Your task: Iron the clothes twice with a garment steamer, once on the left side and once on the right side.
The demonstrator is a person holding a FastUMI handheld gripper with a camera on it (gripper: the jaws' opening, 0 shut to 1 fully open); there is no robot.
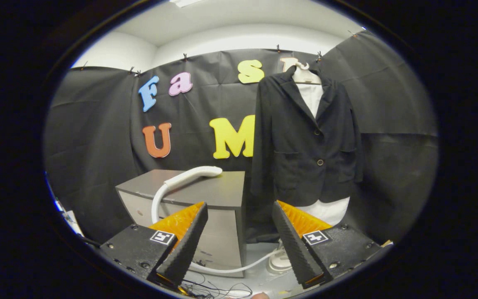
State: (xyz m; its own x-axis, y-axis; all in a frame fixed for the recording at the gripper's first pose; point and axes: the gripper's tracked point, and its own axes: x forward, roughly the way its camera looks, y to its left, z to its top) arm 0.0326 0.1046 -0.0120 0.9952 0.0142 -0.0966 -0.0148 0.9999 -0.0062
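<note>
While the steamer head (193, 173) lay ready on the grey cabinet (222, 195), hose (156, 203) trailing down, the black jacket (305, 141) hung just beside it for steaming; the gripper (239, 236) stood apart, empty.

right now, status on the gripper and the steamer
Gripper open, holding nothing. Steamer head lying on the cabinet beyond the fingers, hose trailing to the floor. Jacket hanging beside the cabinet, untouched. Nothing in between.

A black blazer (305, 145) with brown buttons is hung over a white shirt (314, 97) on a white hanger (305, 74). A white steamer head (193, 175) and white hose (156, 203) are laid on a grey cabinet (218, 195).
</note>
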